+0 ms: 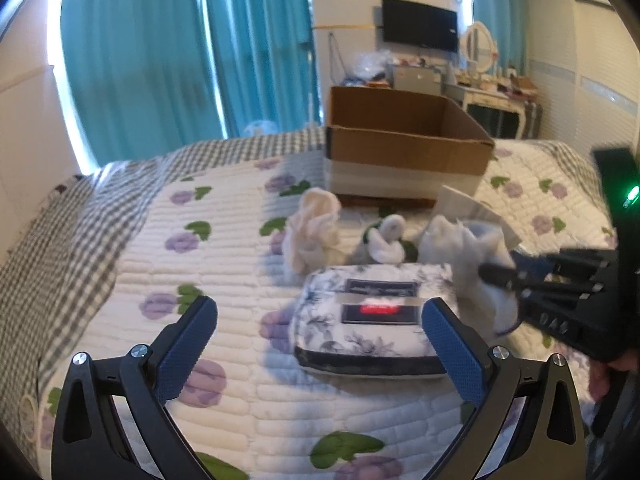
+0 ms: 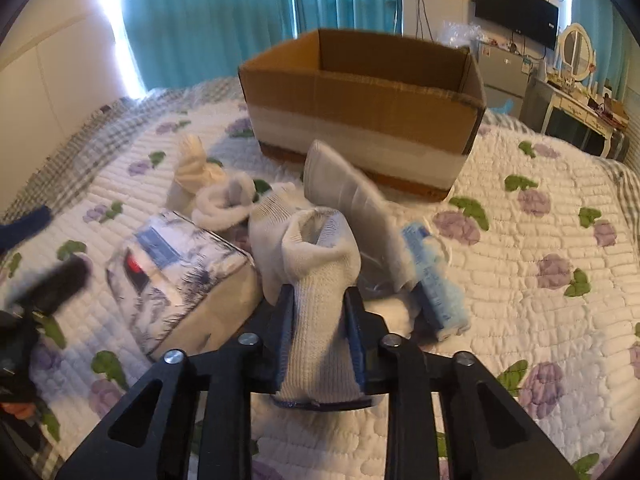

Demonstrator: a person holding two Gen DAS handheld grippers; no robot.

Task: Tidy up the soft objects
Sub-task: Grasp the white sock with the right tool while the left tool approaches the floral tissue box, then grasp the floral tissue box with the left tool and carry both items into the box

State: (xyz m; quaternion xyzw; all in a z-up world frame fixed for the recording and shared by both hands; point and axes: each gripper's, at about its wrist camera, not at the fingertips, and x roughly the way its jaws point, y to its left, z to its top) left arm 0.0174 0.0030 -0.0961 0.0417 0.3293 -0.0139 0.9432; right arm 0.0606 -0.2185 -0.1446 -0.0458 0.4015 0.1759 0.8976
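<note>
My right gripper (image 2: 319,300) is shut on a white knitted sock (image 2: 320,280), held just above the quilt; it also shows at the right of the left wrist view (image 1: 496,276). My left gripper (image 1: 320,320) is open and empty, its jaws either side of a floral tissue pack (image 1: 372,316), which also shows in the right wrist view (image 2: 180,276). A cream sock bundle (image 1: 312,228) and a white sock ball (image 1: 386,240) lie beyond the pack. An open cardboard box (image 1: 404,152) stands further back on the bed.
A flowered quilt (image 1: 224,248) covers the bed. A blue and white packet (image 2: 434,276) and a clear wrapper (image 2: 348,188) lie by the held sock. Turquoise curtains (image 1: 140,60) hang behind, and a dressing table (image 1: 492,96) stands at the far right.
</note>
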